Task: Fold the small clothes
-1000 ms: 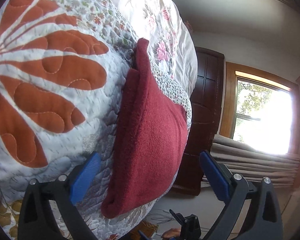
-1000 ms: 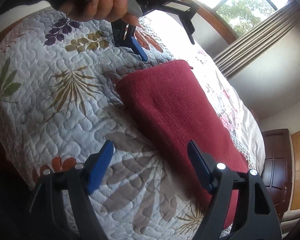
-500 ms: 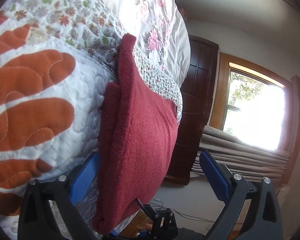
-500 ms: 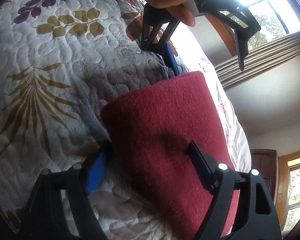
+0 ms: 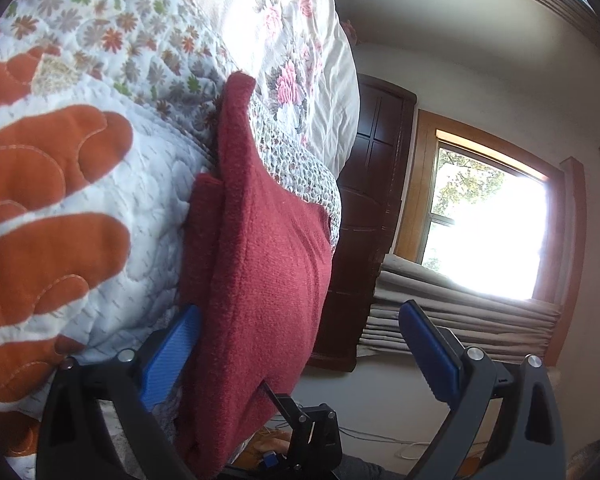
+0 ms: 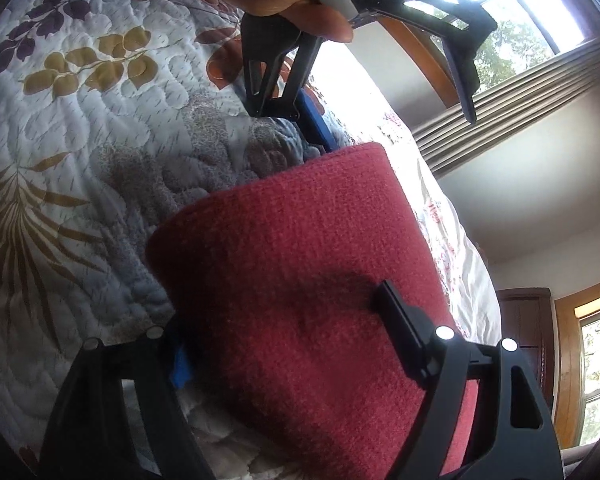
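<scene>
Folded dark-red fleece garment [image 6: 300, 288] lies on the floral quilted bed [image 6: 80, 184]; both hand-held grippers, left [image 5: 300, 356] and right [image 6: 284, 344], gape wide astride its near edge: pinch all layers before lifting.

No readable text, label, brand, number or sign shows in either wrist view.

Bed with quilted floral bedspread [image 6: 100, 128], folded red cloth [image 6: 300, 264] on it
</scene>
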Demonstrator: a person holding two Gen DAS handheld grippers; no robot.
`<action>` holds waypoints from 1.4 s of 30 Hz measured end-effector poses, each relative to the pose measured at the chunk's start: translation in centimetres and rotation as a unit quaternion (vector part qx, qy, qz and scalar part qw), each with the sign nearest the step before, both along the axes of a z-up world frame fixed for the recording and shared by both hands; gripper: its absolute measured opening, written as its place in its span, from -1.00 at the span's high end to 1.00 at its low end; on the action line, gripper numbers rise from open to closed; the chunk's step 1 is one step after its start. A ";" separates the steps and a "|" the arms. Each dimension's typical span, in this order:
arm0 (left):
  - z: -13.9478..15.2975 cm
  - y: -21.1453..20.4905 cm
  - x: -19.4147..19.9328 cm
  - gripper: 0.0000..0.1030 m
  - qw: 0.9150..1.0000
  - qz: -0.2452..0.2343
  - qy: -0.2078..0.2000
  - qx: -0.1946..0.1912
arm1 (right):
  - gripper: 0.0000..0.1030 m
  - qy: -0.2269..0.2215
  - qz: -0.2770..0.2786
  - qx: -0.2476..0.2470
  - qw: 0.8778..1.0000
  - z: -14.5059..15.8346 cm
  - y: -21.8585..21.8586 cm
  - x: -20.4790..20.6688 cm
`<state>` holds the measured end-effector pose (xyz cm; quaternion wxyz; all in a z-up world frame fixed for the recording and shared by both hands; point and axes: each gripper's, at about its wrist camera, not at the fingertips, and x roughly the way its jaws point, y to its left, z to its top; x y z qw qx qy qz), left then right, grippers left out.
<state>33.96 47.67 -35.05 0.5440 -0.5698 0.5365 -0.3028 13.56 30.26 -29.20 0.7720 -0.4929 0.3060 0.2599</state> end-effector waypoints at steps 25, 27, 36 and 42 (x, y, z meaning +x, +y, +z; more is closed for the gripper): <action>0.5 -0.2 -1.4 -0.92 0.999 -0.026 0.028 0.012 | 0.63 0.171 -0.164 0.262 0.935 7.9 -5.8 11.1; 0.3 -0.5 -1.2 -0.92 0.999 -0.025 0.035 0.014 | 0.63 0.166 -0.157 0.253 0.940 8.1 -5.4 11.1; 0.9 -3.0 0.5 -0.92 0.996 -0.056 0.055 0.045 | 0.63 0.129 -0.130 0.228 0.956 8.6 -5.0 9.0; 3.0 -4.1 1.1 0.15 0.994 -0.056 0.033 0.085 | 0.64 0.120 -0.130 0.230 0.957 9.2 -5.5 8.3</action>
